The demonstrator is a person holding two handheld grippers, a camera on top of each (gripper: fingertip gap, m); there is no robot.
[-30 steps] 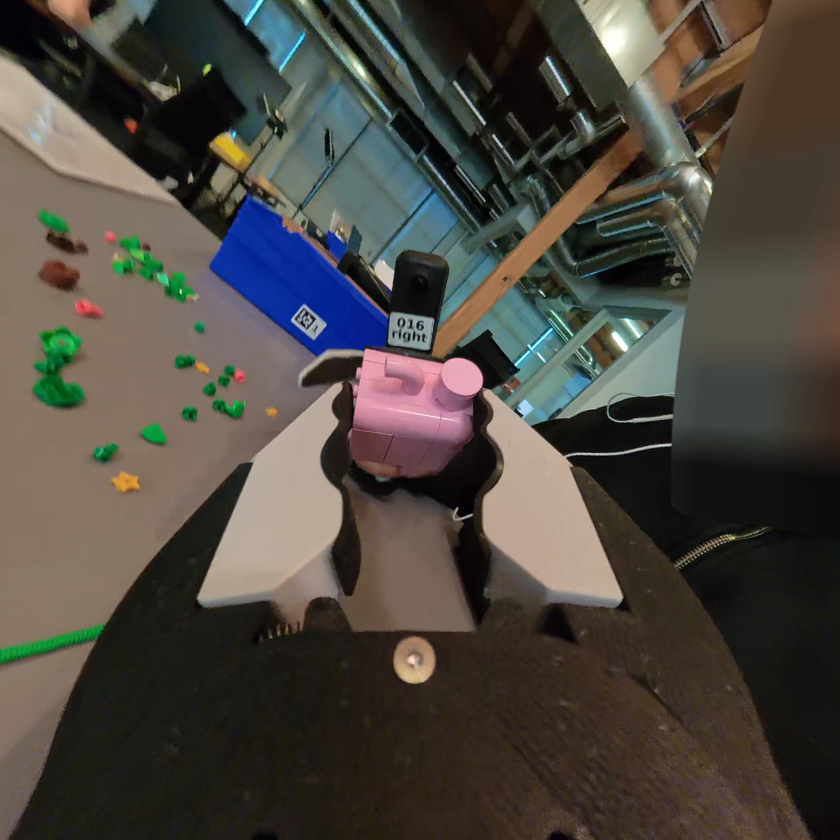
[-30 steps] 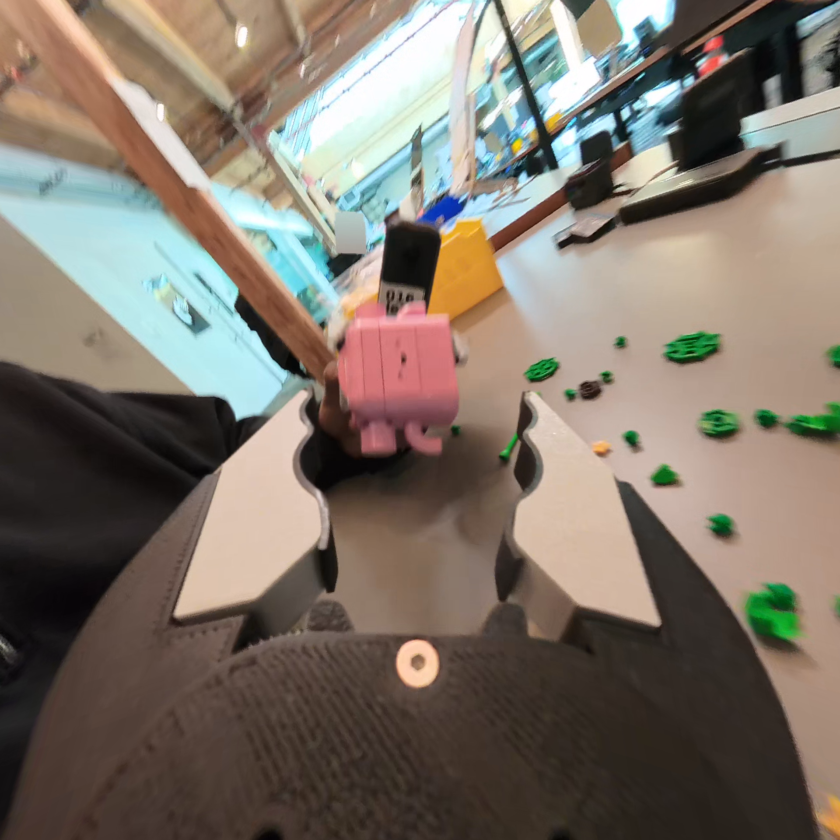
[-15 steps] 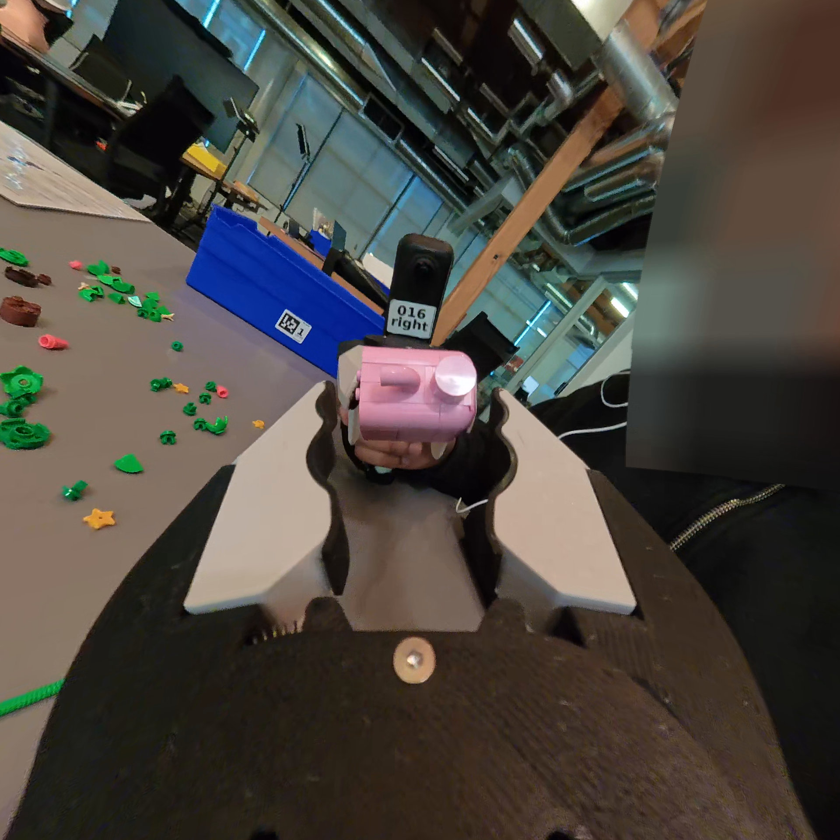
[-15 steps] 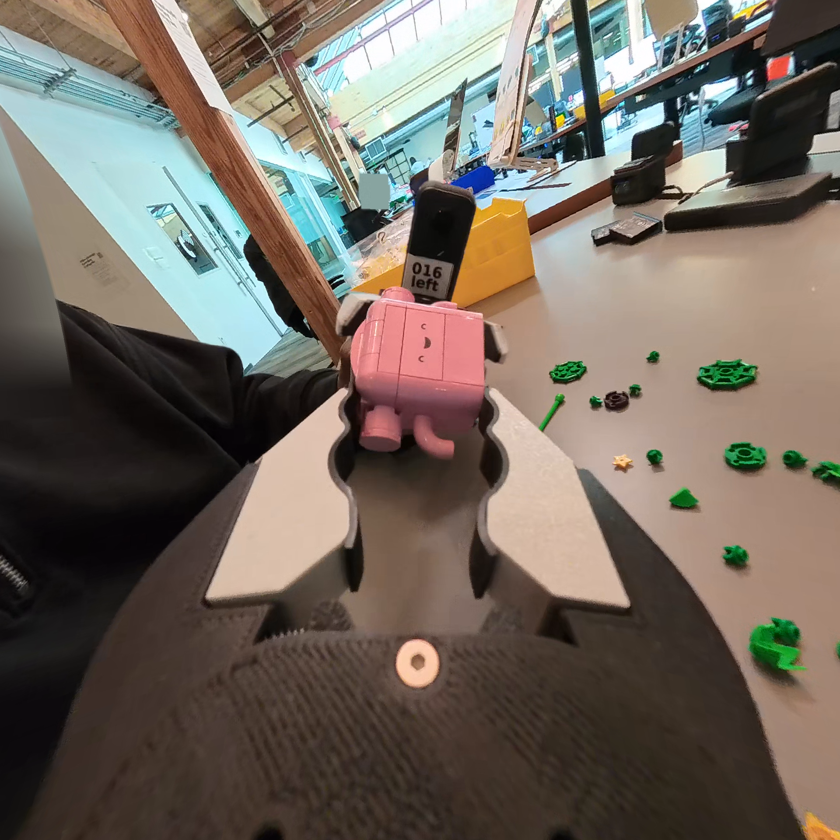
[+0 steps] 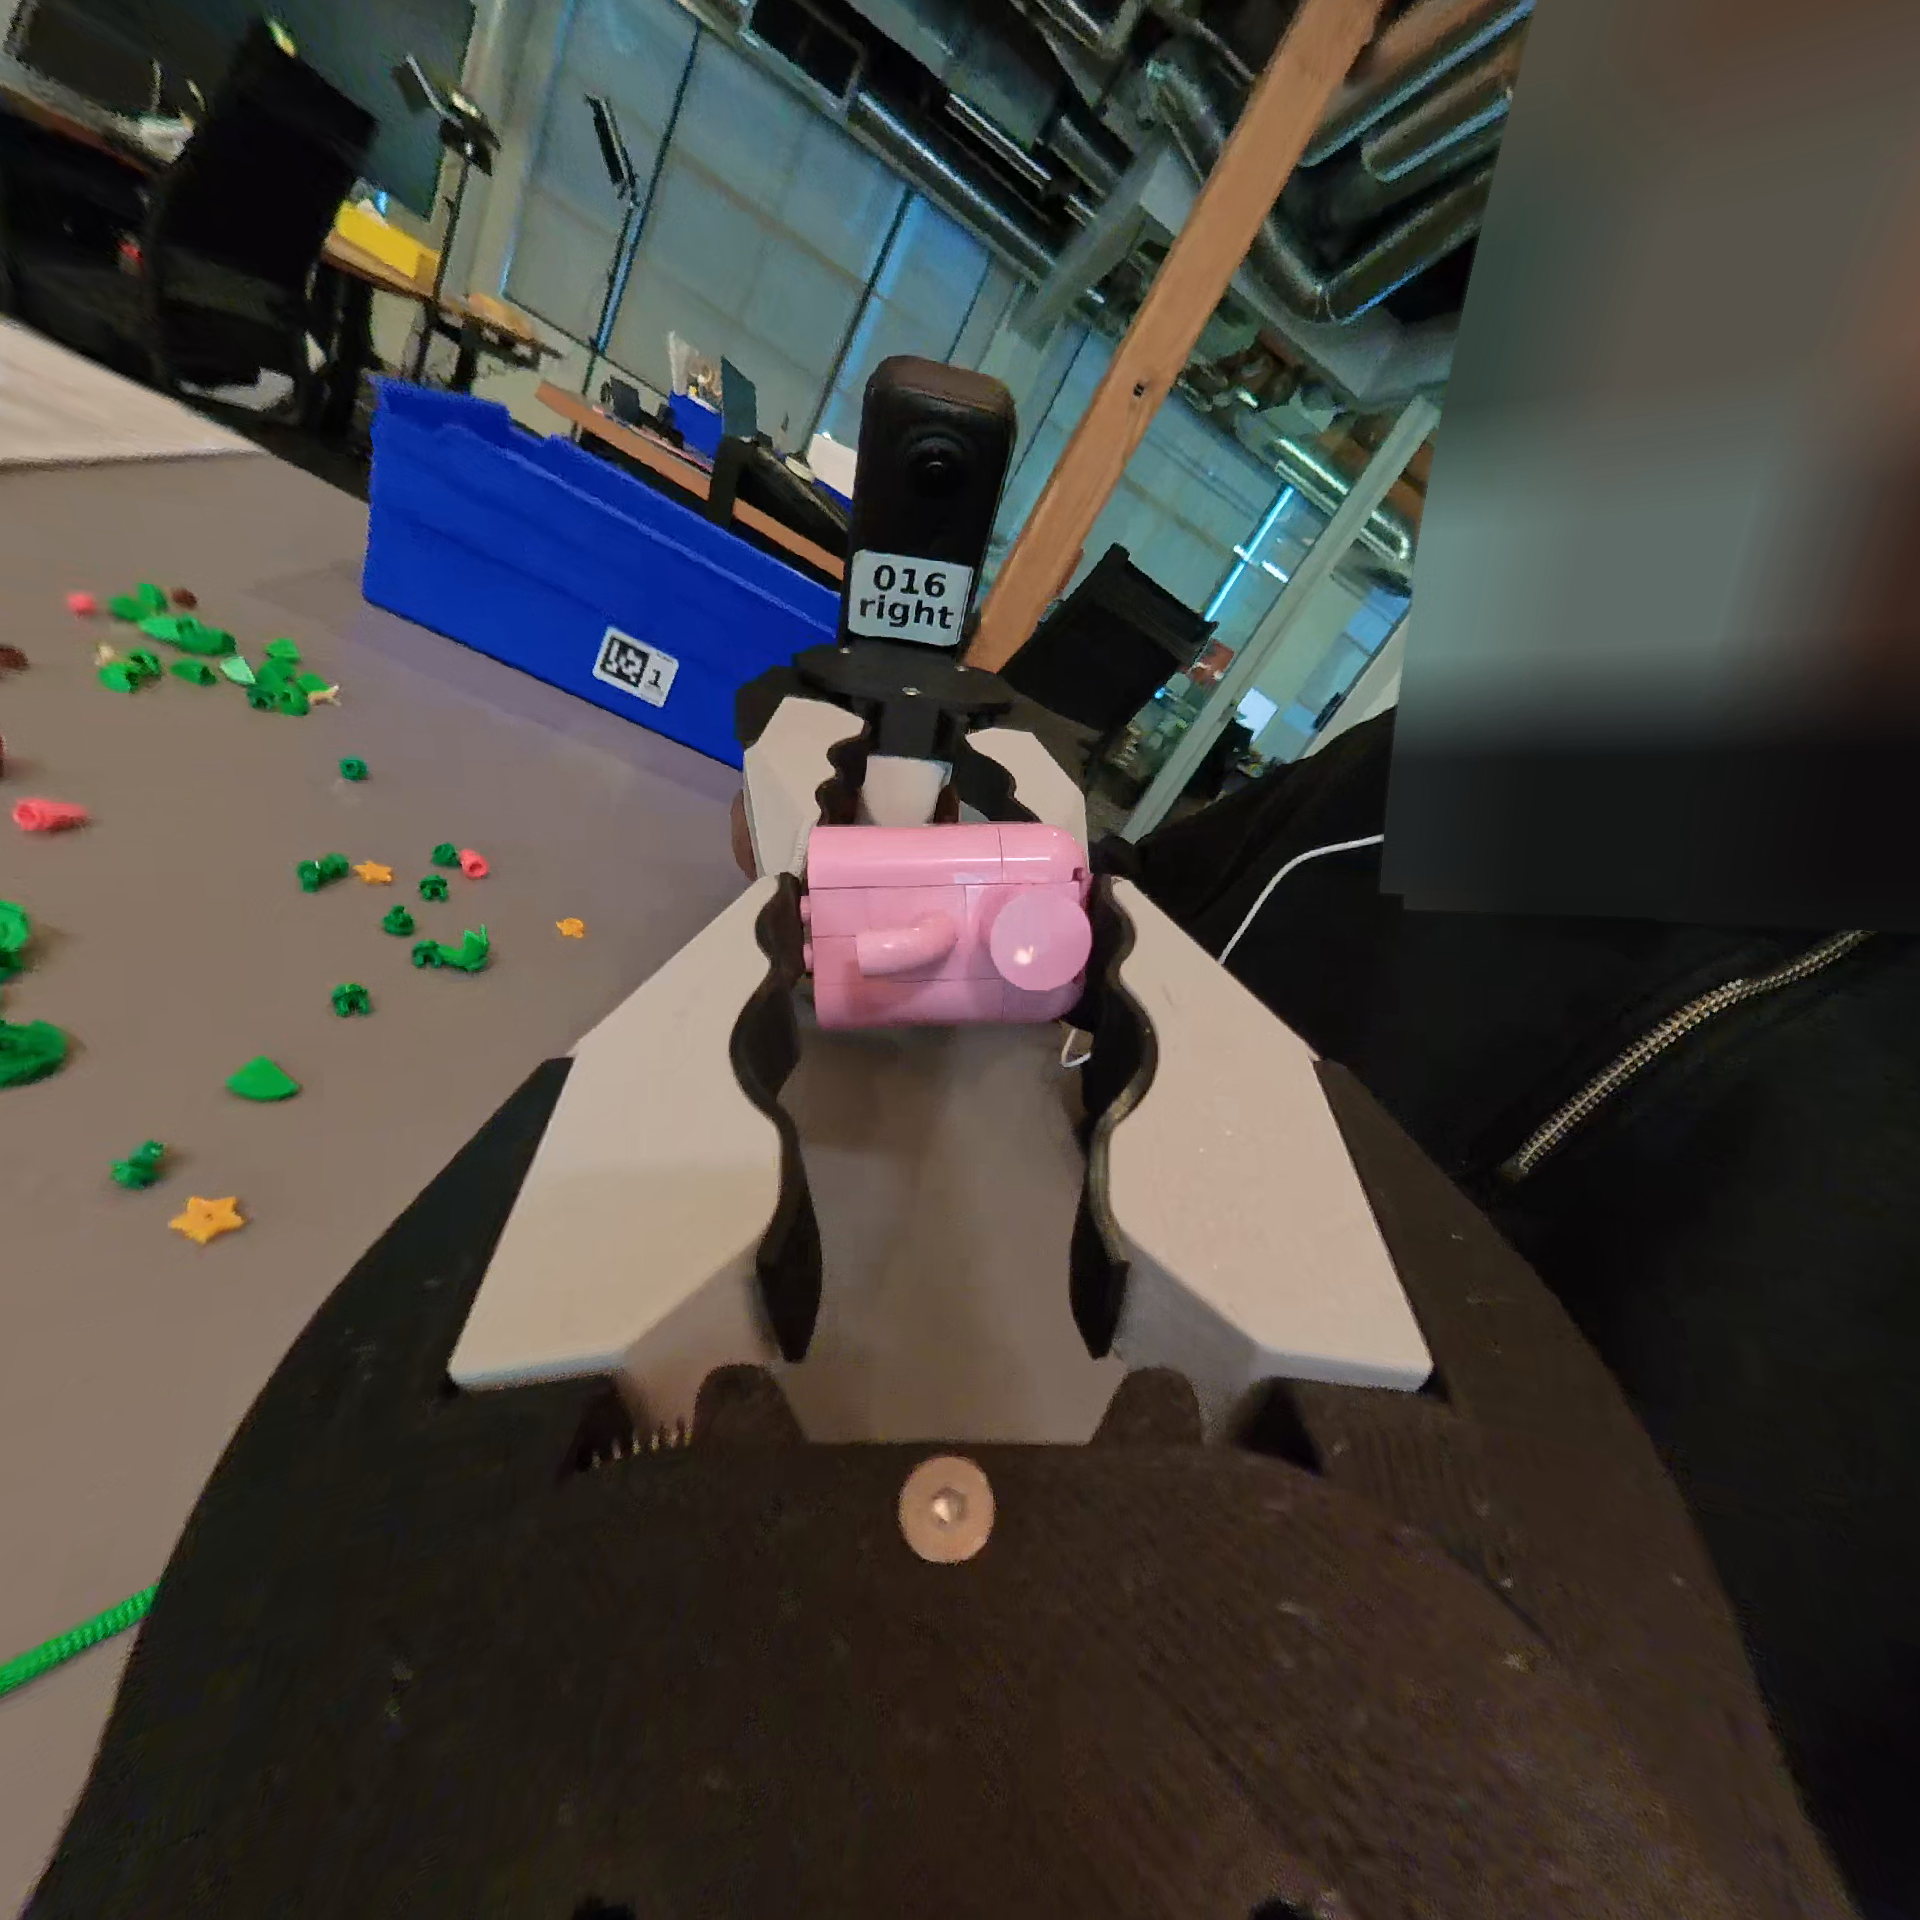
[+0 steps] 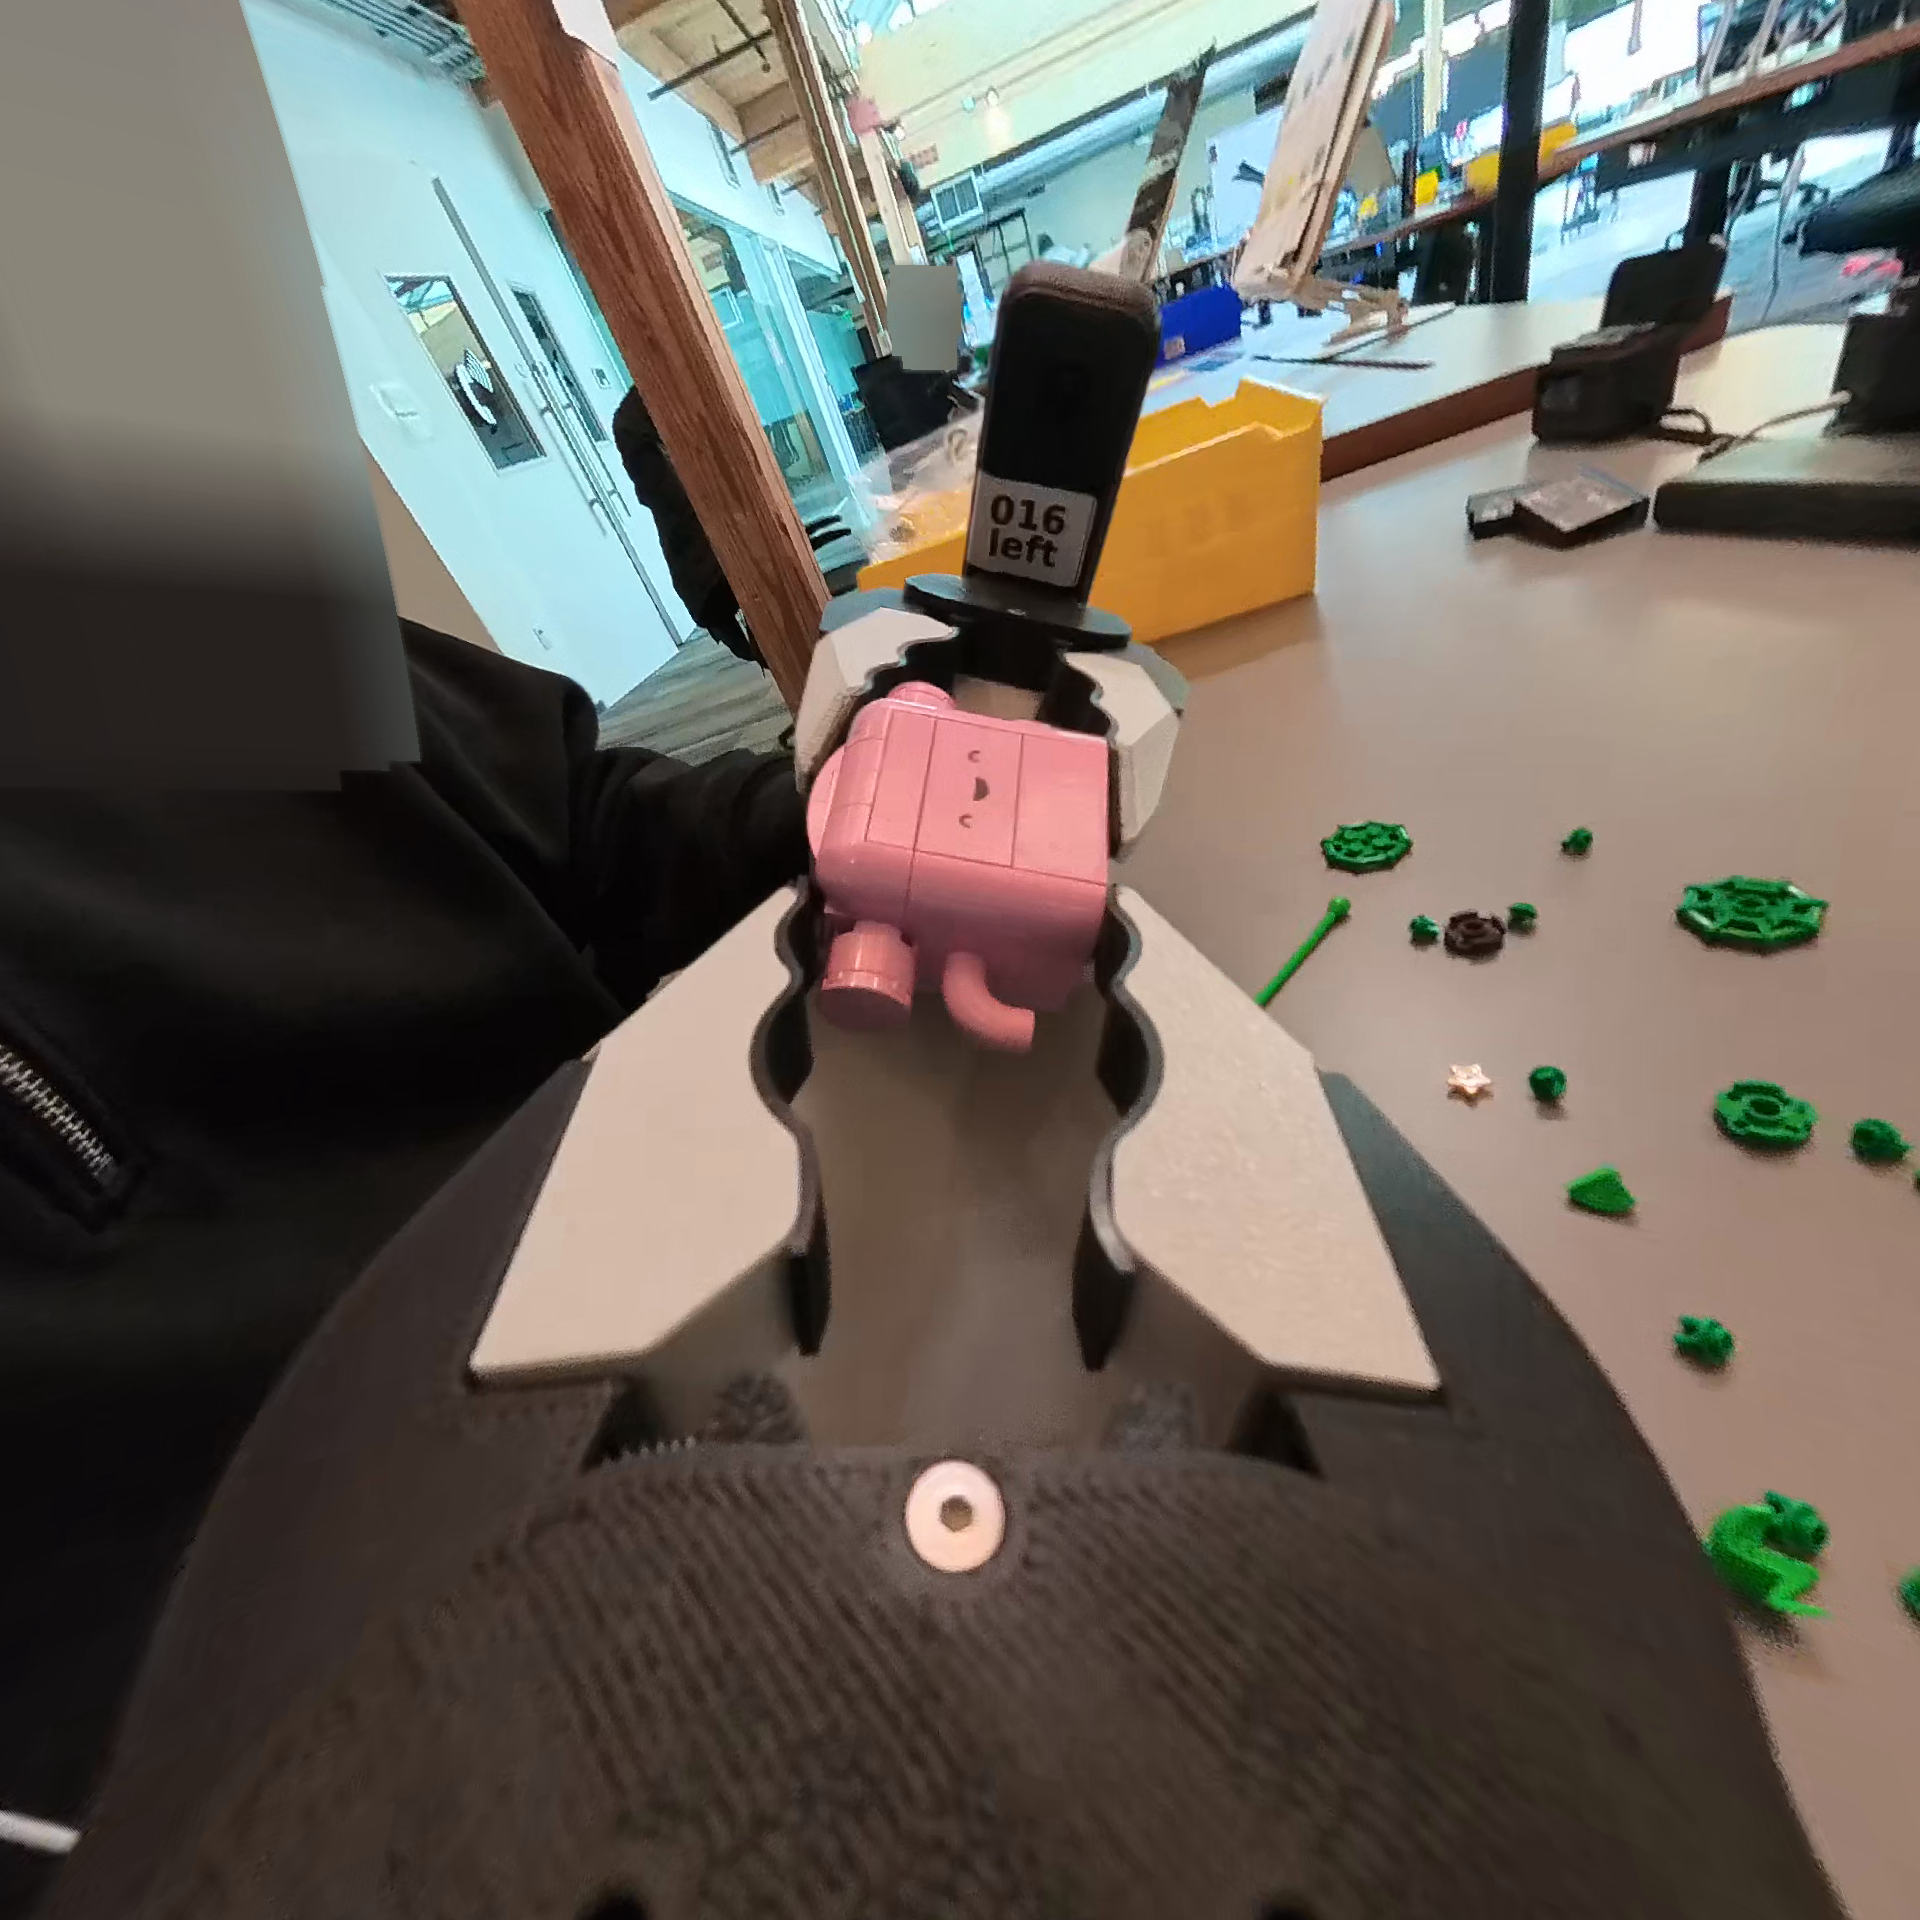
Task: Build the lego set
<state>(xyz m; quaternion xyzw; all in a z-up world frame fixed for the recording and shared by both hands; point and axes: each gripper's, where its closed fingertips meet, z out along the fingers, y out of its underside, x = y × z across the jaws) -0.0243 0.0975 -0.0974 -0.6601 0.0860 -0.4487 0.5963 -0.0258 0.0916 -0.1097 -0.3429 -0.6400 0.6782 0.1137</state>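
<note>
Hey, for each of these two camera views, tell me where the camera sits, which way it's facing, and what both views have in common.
Left wrist view: on the left gripper, looking along its fingers at the pink lego block, the right gripper opposite and a blue bin; black sleeve shows.
Right wrist view: on the right gripper, facing the left gripper, a yellow bin behind; black jacket shows.
Shared: the pink block, gripped from both ends, above the grey table scattered with green pieces.

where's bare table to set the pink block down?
Both grippers hold the pink brick block off the grey table. Free: the strip between the blue bin and the scattered green pieces; also in front of the yellow bin. Crowded: the right wrist view's right side, around the green discs.
</note>
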